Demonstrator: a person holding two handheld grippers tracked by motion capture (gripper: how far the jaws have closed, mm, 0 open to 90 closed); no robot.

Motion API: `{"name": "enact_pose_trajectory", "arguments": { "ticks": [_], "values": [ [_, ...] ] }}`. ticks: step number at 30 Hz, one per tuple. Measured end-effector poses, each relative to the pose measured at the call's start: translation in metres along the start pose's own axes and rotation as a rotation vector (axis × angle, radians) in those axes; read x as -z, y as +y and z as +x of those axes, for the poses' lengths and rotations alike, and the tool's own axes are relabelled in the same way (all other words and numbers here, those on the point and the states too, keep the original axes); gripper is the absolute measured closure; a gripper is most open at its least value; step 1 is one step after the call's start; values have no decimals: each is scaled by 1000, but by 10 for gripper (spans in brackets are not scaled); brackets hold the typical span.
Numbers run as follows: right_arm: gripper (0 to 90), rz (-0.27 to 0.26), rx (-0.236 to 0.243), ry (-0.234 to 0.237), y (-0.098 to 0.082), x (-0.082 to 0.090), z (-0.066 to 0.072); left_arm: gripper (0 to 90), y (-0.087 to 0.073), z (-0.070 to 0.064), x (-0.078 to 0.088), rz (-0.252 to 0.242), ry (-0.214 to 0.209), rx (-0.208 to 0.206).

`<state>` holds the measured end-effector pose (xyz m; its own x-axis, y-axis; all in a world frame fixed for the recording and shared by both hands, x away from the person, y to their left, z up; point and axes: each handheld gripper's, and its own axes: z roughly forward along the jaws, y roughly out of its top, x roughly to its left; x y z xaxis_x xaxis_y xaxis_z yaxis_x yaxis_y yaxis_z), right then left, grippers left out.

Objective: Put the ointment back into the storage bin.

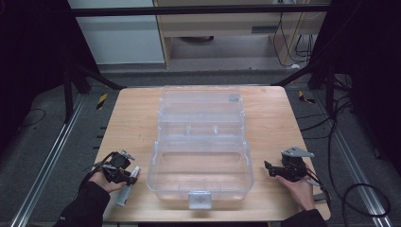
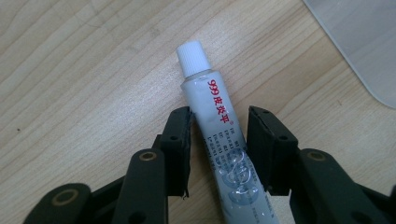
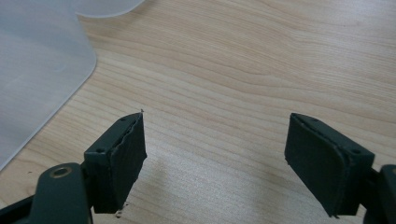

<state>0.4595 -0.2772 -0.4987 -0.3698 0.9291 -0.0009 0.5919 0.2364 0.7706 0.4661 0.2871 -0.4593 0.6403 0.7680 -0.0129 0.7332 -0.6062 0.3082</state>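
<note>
A white tube (image 2: 212, 112) with a ribbed white cap and red print lies flat on the wooden table (image 1: 130, 123), cap pointing away from me. My left gripper (image 2: 219, 114) straddles its middle with a jaw on each side; a thin gap shows at the right jaw, so it is open around the tube. From above, the tube (image 1: 125, 193) lies at the table's front left, under my left gripper (image 1: 132, 177). My right gripper (image 3: 215, 135) is wide open over bare wood, at the front right (image 1: 270, 168) in the high view.
A large clear plastic box (image 1: 156, 161) stands open in the middle of the table, tiers stepping back, a latch (image 1: 199, 199) at its front. Its corner (image 2: 359, 37) lies right of the tube, and its edge (image 3: 32, 70) left of my right gripper. Cables lie on the floor at right.
</note>
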Motion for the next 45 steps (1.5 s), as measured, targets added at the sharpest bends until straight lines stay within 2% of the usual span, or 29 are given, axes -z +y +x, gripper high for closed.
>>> {"name": "enact_pose_trajectory", "arguments": {
  "ticks": [4, 10, 12, 14, 17, 19, 20, 24, 31, 35, 36, 40, 44, 45],
  "values": [
    [208, 5, -1, 2, 0, 0, 0, 652, 1, 0, -2, 6, -9, -3],
    [209, 9, 8, 2, 0, -1, 0, 693, 3, 0, -2, 30, -13, -37],
    [209, 10, 11, 4, 0, -1, 0, 695, 4, -1, -3, 34, -17, -32],
    [209, 13, 10, 4, -1, -2, 1, 695, 5, 0, -3, 44, -11, -55],
    [209, 16, 12, 4, -1, -2, 1, 695, 7, -1, -3, 55, -10, -61],
    [209, 16, 12, 5, -1, -2, 1, 695, 8, -1, -3, 60, -7, -80],
    [209, 17, 12, 7, -1, -2, 1, 694, 8, -1, -4, 57, -11, -69],
    [209, 21, 6, 15, -1, -2, 2, 696, 10, -2, -5, 65, -8, -87],
    [208, 27, 8, 14, -1, -2, 2, 703, 11, -3, -5, 72, 8, -148],
    [210, 27, 18, 9, -1, -3, 1, 705, 9, -1, 2, 50, -8, -158],
    [210, 28, 19, 8, -1, -3, 1, 705, 7, -1, 10, 41, -3, -171],
    [209, 28, 22, 2, -1, -2, 1, 706, 7, -1, 23, 20, 1, -186],
    [205, 27, 19, 3, -1, -2, 2, 706, 8, -4, 38, 0, 15, -216],
    [204, 23, 30, 0, -2, -2, 0, 706, 9, -4, 42, 1, 20, -225]
  ]
}}
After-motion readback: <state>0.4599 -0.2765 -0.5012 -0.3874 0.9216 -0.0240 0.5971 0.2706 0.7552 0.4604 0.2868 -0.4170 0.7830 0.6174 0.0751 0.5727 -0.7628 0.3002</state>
